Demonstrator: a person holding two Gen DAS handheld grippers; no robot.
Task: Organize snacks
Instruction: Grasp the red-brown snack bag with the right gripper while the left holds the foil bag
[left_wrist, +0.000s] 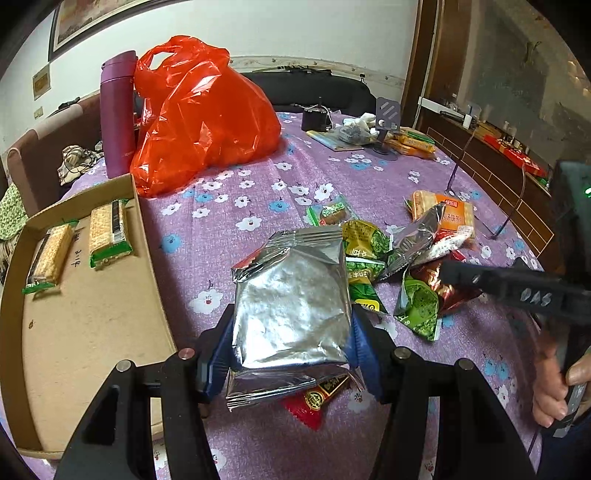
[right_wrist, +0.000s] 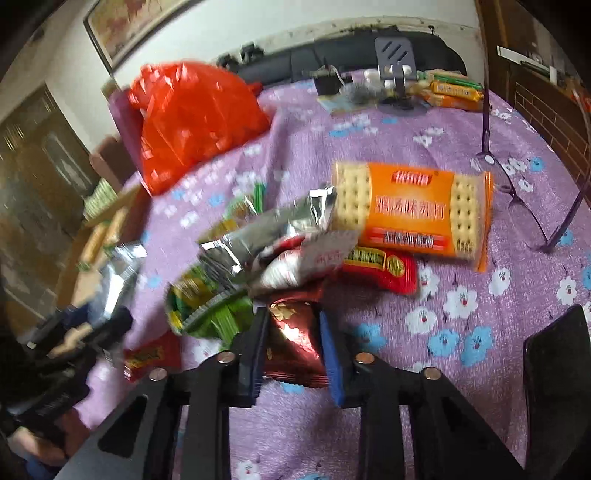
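My left gripper (left_wrist: 291, 332) is shut on a silver foil snack packet (left_wrist: 291, 288), holding it by its sides above the purple flowered tablecloth (left_wrist: 258, 192). To its left lies a shallow cardboard box (left_wrist: 92, 332) with two green-edged cracker packs (left_wrist: 109, 229) in it. My right gripper (right_wrist: 293, 332) is shut on a dark red foil packet (right_wrist: 291, 314) at the near edge of a snack pile (right_wrist: 258, 251). An orange cracker pack (right_wrist: 413, 210) and a red packet (right_wrist: 380, 269) lie behind it. In the left wrist view the right gripper (left_wrist: 454, 271) reaches into the pile from the right.
A red plastic bag (left_wrist: 199, 118) and a purple flask (left_wrist: 116, 114) stand behind the box. A phone stand (left_wrist: 386, 118) and more cracker packs (left_wrist: 413, 142) sit at the far side. Glasses (right_wrist: 517, 184) lie right of the pile. A small red packet (left_wrist: 310, 406) lies under the silver one.
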